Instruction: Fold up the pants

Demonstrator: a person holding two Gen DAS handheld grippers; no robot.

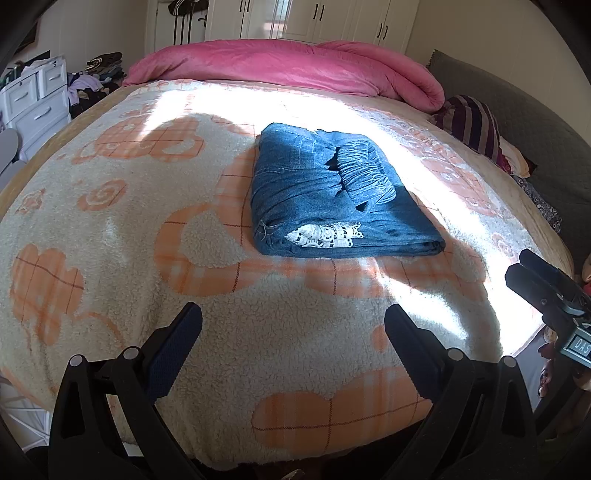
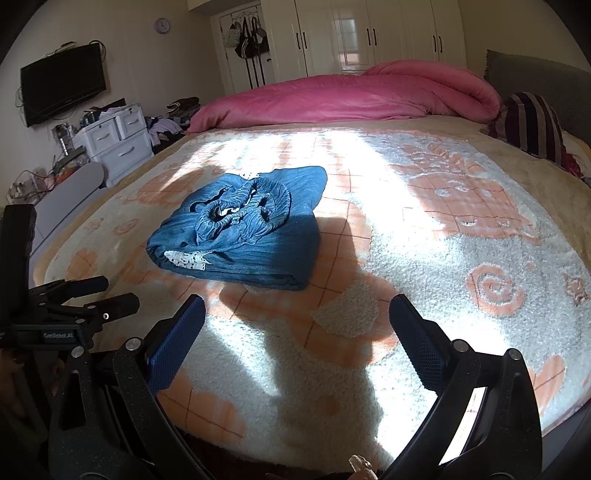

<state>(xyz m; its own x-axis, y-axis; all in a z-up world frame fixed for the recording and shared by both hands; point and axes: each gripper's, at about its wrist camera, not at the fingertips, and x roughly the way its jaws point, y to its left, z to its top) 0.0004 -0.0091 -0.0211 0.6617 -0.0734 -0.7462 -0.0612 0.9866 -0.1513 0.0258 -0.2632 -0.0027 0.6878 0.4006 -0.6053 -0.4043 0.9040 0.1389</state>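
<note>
The blue denim pants [image 1: 332, 192] lie folded in a compact bundle on the fleece bed cover [image 1: 110, 229], with the elastic waistband on top and white lace trim at the near edge. In the right wrist view the pants [image 2: 243, 232] sit left of centre. My left gripper [image 1: 293, 314] is open and empty, held back above the bed's near edge, apart from the pants. My right gripper [image 2: 297, 302] is open and empty too, also near the bed's edge. The right gripper shows at the right edge of the left wrist view [image 1: 546, 291], and the left gripper at the left edge of the right wrist view [image 2: 74, 299].
A rolled pink duvet [image 1: 288, 66] lies across the far side of the bed. A striped pillow [image 1: 472, 125] is at the far right by the grey headboard [image 1: 517, 110]. White drawers [image 2: 114, 136] and a wall TV [image 2: 62, 83] stand to the left; wardrobes [image 2: 369, 33] at the back.
</note>
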